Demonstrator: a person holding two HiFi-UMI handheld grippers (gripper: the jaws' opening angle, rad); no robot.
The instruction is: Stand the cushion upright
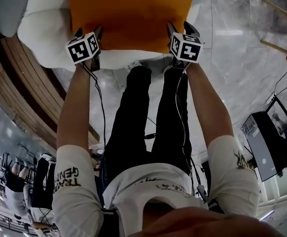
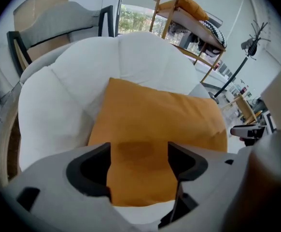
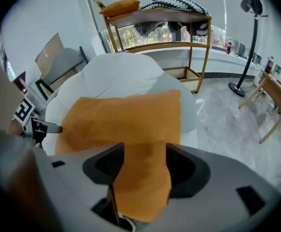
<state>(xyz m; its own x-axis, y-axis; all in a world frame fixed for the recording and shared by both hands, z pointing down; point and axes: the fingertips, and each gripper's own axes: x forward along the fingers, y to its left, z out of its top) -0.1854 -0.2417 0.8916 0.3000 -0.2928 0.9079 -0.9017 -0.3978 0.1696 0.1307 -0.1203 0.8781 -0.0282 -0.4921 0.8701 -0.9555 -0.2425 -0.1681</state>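
Looking down through the head view, I see the orange cushion [image 1: 131, 16] lying on the white padded chair [image 1: 45, 28], its near edge towards me. My left hand-held gripper [image 1: 89, 30] is at the cushion's near left corner and my right hand-held gripper [image 1: 180, 27] is at its near right corner. Each marker cube faces up at me. My legs in black trousers [image 1: 133, 122] stand on the grey marbled floor [image 1: 242, 58] just short of the chair. From this height I cannot tell whether either gripper touches the fabric.

The left gripper view shows what the head view cannot. The jaws of the left hand-held gripper [image 2: 139, 153] stand wide apart, and the corner of the cushion [image 2: 155, 115] fills the gap between them. The pads do not pinch the fabric, so nothing is held. The cushion lies on the seat of the chair [image 2: 58, 91] with its far edge towards the backrest. The right hand-held gripper [image 2: 246, 132] shows at the cushion's other corner. A grey chair [image 2: 58, 25] and a wooden shelf [image 2: 189, 13] stand behind.

The right gripper view gives the same reading on its side. The jaws of the right hand-held gripper [image 3: 144, 156] are spread wide, with the cushion [image 3: 121, 117] seen between them and not clamped. The left hand-held gripper [image 3: 32, 124] shows at the far corner. Only this view shows a second orange cushion [image 3: 121, 6] on top of the wooden shelf [image 3: 155, 45], a black stand [image 3: 249, 42] and a wooden chair [image 3: 273, 100].
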